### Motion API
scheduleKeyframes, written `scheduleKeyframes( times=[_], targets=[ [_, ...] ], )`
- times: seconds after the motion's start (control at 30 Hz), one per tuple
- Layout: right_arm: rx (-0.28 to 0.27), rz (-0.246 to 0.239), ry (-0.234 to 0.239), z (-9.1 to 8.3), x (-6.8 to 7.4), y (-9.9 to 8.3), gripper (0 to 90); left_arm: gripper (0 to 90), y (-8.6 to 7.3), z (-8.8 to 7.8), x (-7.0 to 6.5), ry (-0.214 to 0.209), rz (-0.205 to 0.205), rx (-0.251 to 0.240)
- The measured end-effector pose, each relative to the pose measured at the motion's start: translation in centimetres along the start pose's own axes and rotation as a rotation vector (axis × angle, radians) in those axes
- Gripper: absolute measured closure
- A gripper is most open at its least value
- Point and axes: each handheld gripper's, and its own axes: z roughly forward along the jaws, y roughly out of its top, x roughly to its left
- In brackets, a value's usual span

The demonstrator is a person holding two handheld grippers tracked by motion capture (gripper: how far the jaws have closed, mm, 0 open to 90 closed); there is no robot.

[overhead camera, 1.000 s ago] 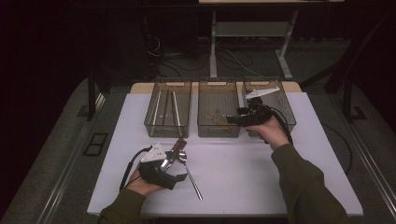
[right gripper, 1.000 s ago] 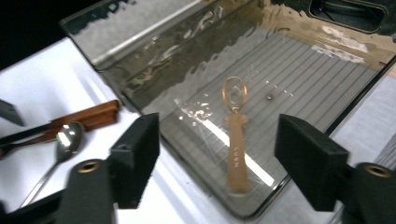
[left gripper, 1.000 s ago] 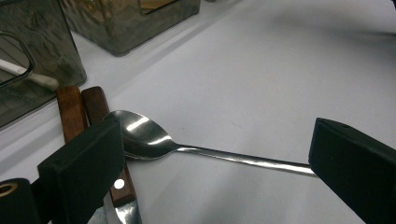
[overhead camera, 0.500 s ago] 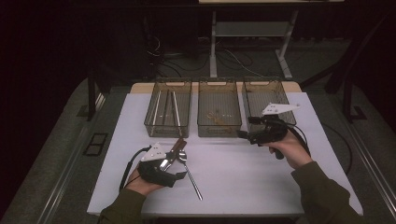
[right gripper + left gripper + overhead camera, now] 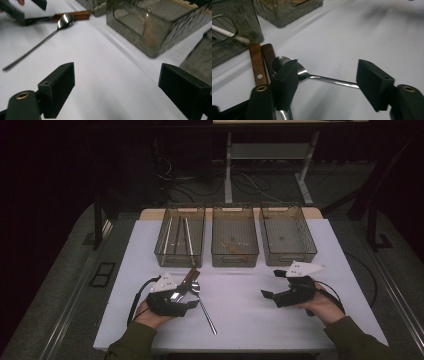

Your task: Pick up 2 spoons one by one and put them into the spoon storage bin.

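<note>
High view: dim room, dark surroundings, with overhead light falling on the white table (image 5: 250,315). Gripper views: brighter and softly focused; near jaws blurred, glare on the spoon (image 5: 64,20) bowl, soft shadows beside the bins (image 5: 155,30).

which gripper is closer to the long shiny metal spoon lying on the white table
Left. The left gripper has its jaws either side of the metal spoon; the right gripper is far across the white table.

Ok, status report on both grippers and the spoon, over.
Left gripper closing around the spoon, pads not yet on it. Right gripper open, nothing between its jaws. Wooden handles lie against the spoon's bowl.
</note>
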Motion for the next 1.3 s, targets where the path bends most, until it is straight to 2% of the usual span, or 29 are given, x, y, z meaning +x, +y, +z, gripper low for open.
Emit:
scheduleKeyframes(
  times=[0.17, 0.37, 0.47, 0.57, 0.7, 0.83, 1.07, 1.2, 1.3],
  targets=[
    [0.003, 0.008, 0.002, -0.9, 0.3, -1.7, 13.4, 47.8, 0.2, -0.1, 0.0, 0.006, -0.009, 0.001],
    [0.005, 0.013, -0.01, -2.2, 0.6, -3.1, 13.4, 60.7, 0.4, 0.1, 0.0, 0.029, -0.011, 0.023],
    [-0.002, 0.031, -0.016, -2.8, 0.5, -3.8, 13.4, 69.1, 0.6, 0.4, 0.1, 0.038, -0.015, 0.036],
    [0.001, 0.017, -0.025, -3.3, 0.4, -4.0, 13.4, 77.4, 0.9, 0.7, 0.2, 0.055, -0.01, 0.056],
    [0.001, 0.032, -0.036, -3.3, 0.3, -4.1, 13.4, 88.8, 1.3, 1.0, 0.6, 0.078, -0.01, 0.072],
    [0.003, 0.018, -0.028, -3.2, 0.5, -4.0, 13.4, 88.9, 1.6, 1.1, 1.1, 0.111, -0.017, 0.076],
    [0.012, 0.02, -0.029, -2.9, 0.4, -4.0, 13.4, 88.9, 1.9, 1.7, 2.9, 0.188, -0.032, 0.104],
    [0.01, 0.02, -0.026, -2.8, 0.5, -4.0, 13.5, 89.0, 2.0, 2.0, 3.8, 0.212, -0.044, 0.113],
    [0.011, 0.021, -0.028, -2.9, 0.4, -4.0, 13.4, 89.0, 2.0, 2.3, 3.9, 0.218, -0.047, 0.124]
  ],
)
